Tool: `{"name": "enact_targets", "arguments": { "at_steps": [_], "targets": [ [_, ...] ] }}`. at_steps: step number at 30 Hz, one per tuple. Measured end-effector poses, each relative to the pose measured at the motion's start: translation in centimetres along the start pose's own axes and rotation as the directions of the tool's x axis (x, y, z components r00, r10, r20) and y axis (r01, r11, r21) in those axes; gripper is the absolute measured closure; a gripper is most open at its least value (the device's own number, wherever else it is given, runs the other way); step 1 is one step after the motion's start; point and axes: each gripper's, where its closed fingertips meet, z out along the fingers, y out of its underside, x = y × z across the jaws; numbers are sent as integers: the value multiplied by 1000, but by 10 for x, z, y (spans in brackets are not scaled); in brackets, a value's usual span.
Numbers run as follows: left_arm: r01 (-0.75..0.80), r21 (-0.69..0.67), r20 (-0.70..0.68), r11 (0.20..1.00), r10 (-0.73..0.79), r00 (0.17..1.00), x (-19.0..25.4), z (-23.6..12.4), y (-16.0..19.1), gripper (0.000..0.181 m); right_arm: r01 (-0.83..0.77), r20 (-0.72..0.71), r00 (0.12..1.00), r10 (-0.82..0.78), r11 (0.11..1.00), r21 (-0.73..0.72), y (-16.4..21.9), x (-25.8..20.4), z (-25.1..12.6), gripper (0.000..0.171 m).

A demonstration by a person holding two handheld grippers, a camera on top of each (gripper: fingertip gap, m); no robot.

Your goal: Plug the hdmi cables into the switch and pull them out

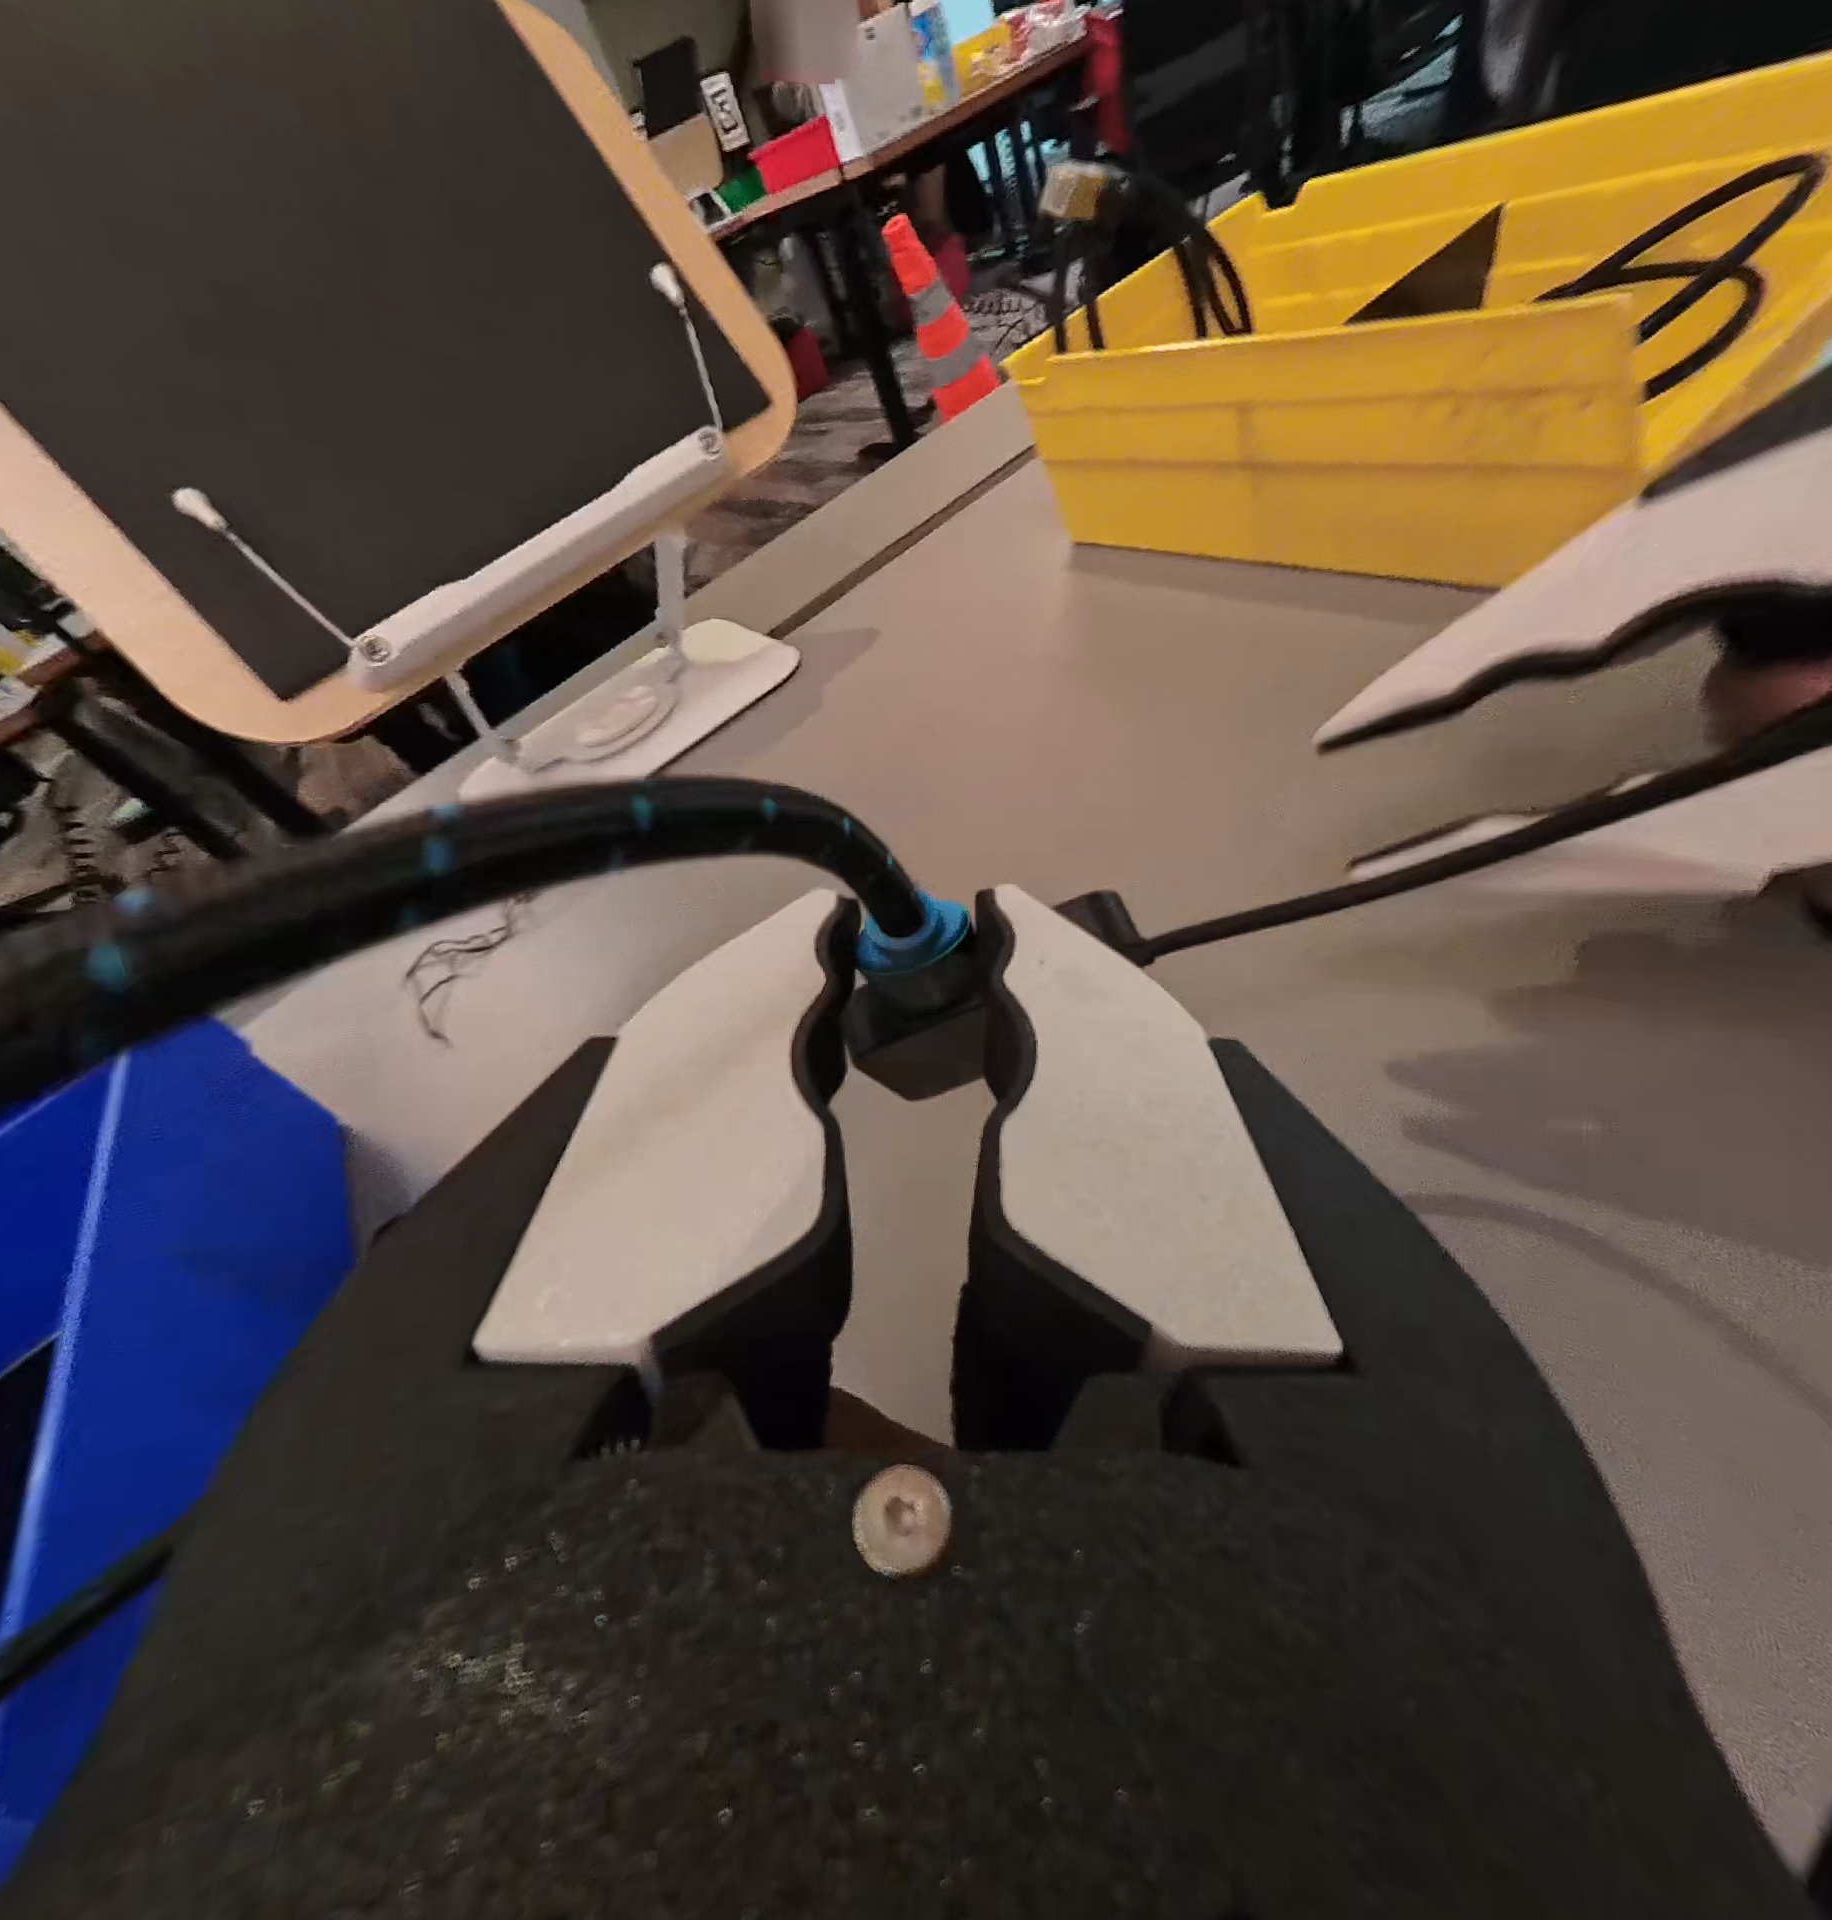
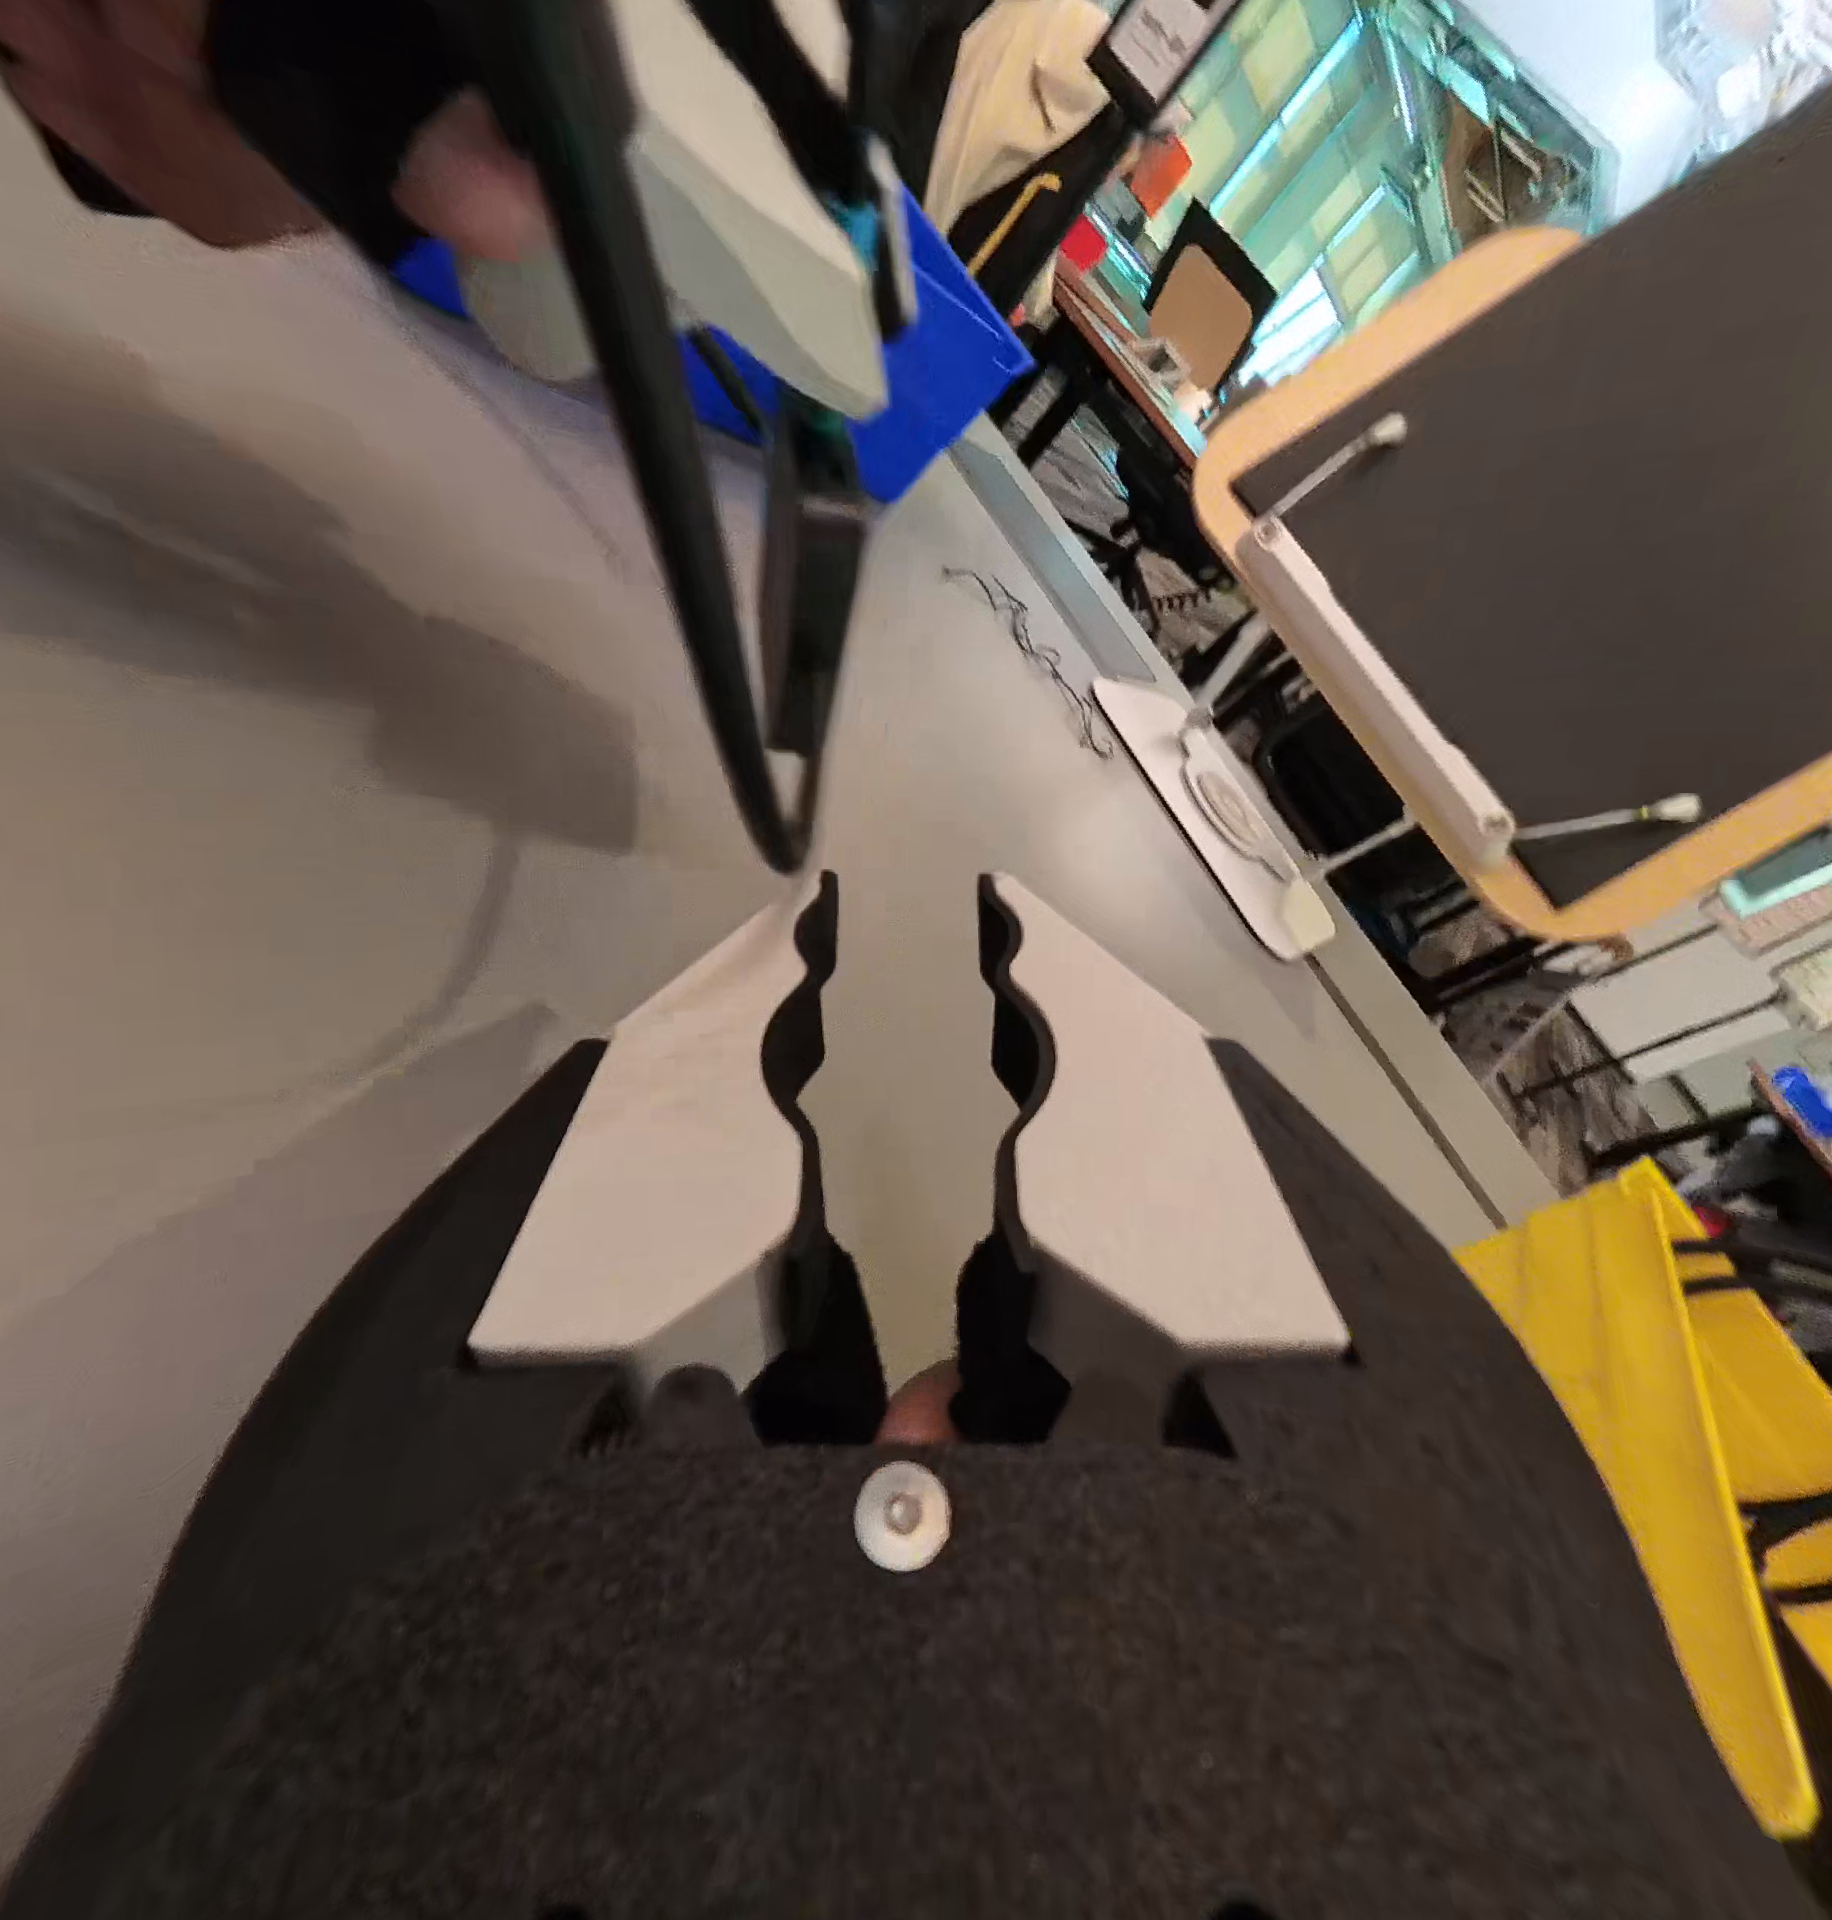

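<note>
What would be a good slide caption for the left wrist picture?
Left gripper clamps the black HDMI plug of a braided cable above a grey table, yellow bin behind.

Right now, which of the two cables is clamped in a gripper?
The thick braided black cable with blue flecks; the left gripper pinches its blue-collared plug. The thin plain black cable lies free.

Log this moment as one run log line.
left hand-held gripper: shut on HDMI plug | right hand-held gripper: open, empty | blue bin: left of plug
</note>
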Motion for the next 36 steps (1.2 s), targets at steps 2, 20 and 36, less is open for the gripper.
{"name": "enact_targets", "arguments": {
  "at_steps": [2, 20, 36],
  "targets": [
    [-39, -4, 19, 999, 40, 999, -3, 2, 4, 160, -90, 54, 994, 92, 996, -25, 6, 10, -5, 144],
    [-93, 113, -101, 989, 105, 989, 62, -4, -20, 161, -313, 226, 928, 296, 949, 43, -33, -30, 27, 149],
    [221, -80, -236, 972, -234, 943, 72, -2, 1, 161, 142, 27, 990, -141, 990, -24, -13, -19, 23, 157]
  ]
}}
